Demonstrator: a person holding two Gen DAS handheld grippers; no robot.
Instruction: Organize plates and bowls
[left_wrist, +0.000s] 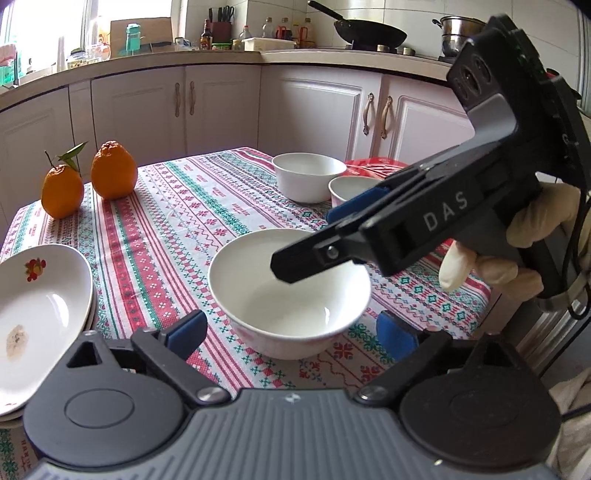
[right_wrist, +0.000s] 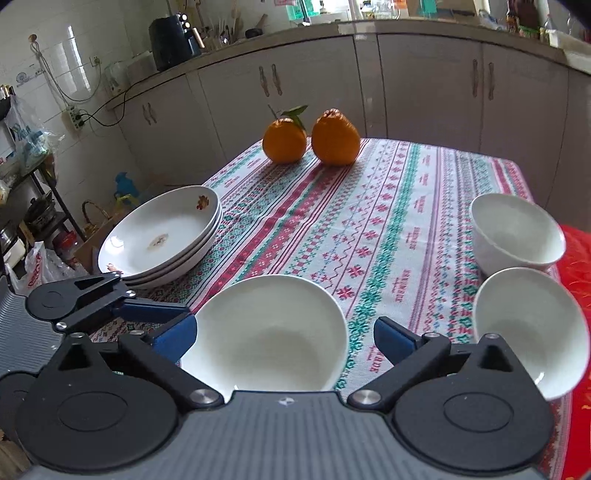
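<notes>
Both hand-held grippers stand with jaws apart, holding nothing. The left hand-held gripper (left_wrist: 290, 332) and the right hand-held gripper (right_wrist: 284, 338) each frame the near bowl (right_wrist: 269, 332) by the desk's (right_wrist: 388, 221) near edge. Two more bowls (right_wrist: 517, 232) sit at the right edge. Stacked plates (right_wrist: 162, 236) lie at the left edge, two oranges (right_wrist: 334, 136) at the far edge.
</notes>
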